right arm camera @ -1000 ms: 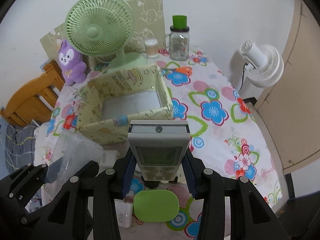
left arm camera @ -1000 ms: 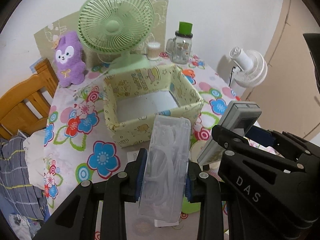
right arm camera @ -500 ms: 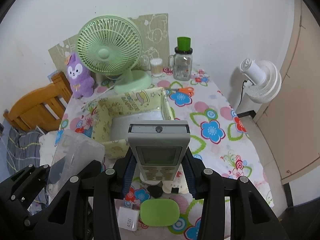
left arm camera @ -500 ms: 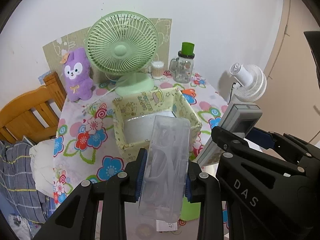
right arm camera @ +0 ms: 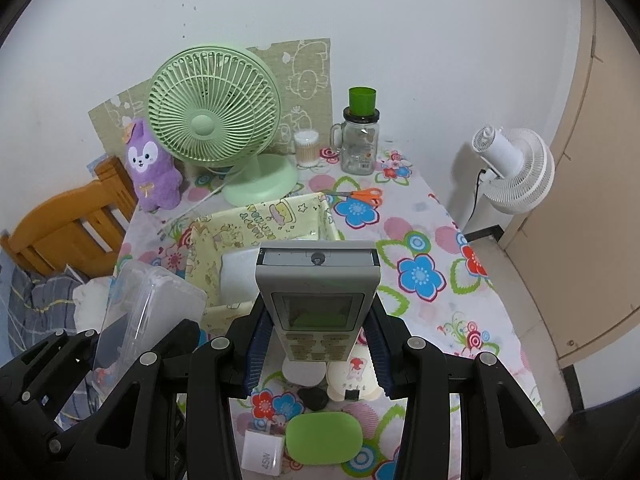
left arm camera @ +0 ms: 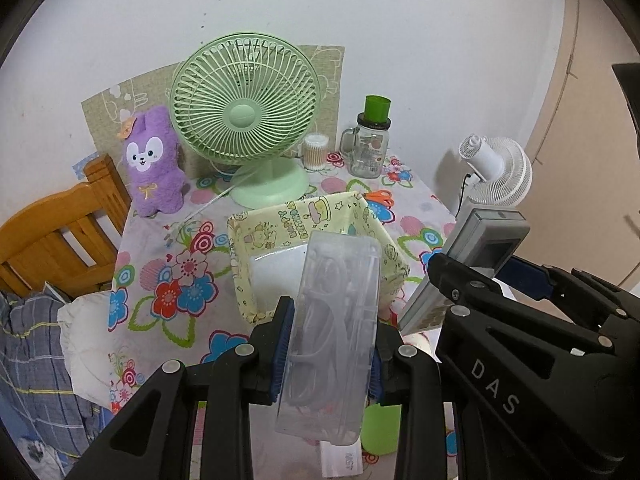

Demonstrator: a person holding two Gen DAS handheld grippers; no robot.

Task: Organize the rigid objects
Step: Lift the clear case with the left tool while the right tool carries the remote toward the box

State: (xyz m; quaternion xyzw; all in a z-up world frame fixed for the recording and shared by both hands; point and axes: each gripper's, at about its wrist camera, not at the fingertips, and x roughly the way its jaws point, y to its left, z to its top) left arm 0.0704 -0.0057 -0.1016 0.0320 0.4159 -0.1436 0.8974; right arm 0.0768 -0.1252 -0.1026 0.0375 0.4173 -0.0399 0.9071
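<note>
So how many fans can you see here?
2. A green fan stands on the table behind the yellow box; a white fan stands off the table's right side.

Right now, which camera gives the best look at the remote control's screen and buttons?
The right wrist view: the remote control faces the lens squarely, display and button rows visible, clamped in the right gripper. The left wrist view shows it obliquely from the side, its lower part hidden behind the right gripper's body.

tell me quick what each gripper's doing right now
left gripper: shut on the clear plastic case.
right gripper: shut on the grey remote control.
</note>
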